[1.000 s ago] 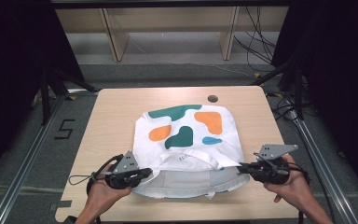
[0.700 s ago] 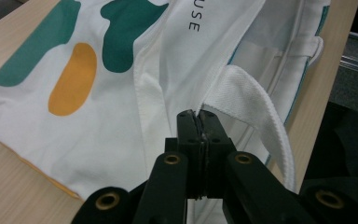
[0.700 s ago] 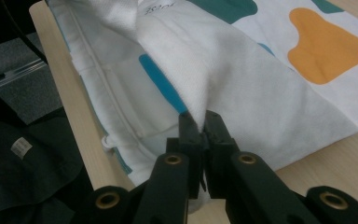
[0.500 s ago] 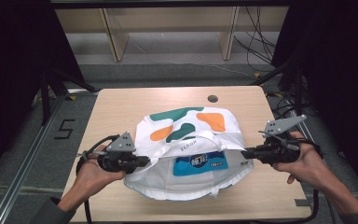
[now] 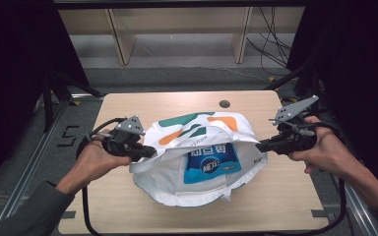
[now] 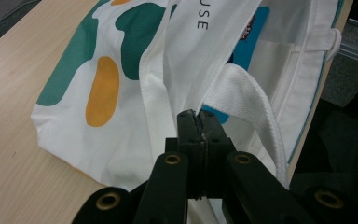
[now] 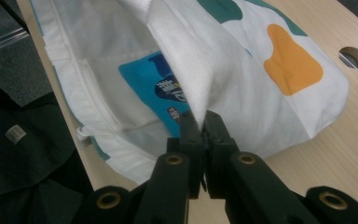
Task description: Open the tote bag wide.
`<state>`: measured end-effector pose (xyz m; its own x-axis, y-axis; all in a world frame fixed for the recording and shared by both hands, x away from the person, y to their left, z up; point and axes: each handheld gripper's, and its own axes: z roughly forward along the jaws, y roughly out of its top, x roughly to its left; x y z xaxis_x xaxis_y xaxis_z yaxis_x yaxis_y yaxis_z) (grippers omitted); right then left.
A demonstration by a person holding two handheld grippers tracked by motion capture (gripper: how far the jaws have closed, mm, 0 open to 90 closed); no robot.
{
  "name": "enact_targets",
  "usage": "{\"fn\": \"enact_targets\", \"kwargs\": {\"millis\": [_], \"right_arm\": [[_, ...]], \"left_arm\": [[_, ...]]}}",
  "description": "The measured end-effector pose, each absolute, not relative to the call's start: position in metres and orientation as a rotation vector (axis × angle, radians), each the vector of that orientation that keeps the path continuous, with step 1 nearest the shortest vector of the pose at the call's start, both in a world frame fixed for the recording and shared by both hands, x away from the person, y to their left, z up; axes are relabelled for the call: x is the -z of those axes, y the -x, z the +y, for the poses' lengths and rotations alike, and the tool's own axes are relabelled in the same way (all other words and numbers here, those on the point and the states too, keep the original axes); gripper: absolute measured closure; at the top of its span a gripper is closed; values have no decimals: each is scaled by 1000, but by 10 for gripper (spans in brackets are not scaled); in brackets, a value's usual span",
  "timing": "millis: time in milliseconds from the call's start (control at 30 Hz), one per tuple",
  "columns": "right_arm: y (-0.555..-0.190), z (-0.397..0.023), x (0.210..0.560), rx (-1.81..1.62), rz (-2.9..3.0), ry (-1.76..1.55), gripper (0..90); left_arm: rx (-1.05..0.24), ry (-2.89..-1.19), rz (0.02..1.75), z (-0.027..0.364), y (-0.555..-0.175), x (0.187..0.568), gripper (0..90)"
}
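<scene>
Lifting the bag's [image 5: 197, 162] top edge off the surface [image 5: 128, 105], we have raised both hands; left gripper [image 5: 147, 151] and right gripper [image 5: 261, 145] stay clamped on fabric, baring the blue packet [image 5: 211, 162] inside.

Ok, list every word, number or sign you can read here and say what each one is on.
"USE": end of a grey word printed on the white tote bag; its start is hidden by a fold.
"5": taped on the floor left of the table.
Blue packet inside the bag: white lettering, too blurred to read.
</scene>
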<state>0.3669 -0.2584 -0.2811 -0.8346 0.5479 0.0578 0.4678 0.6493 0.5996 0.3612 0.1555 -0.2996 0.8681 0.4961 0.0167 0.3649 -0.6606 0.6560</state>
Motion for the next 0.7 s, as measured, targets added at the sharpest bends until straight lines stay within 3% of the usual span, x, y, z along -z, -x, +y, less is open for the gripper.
{"fn": "enact_targets", "kwargs": {"millis": [233,700], "right_arm": [[-379,-250,250,-850,2736,-744,890],[-385,-235,186,-885,2664,-700,892]], "left_arm": [[-328,-2351,652,163,-378,271,887],[-428,-2346,653,170,-378,227,889]]}}
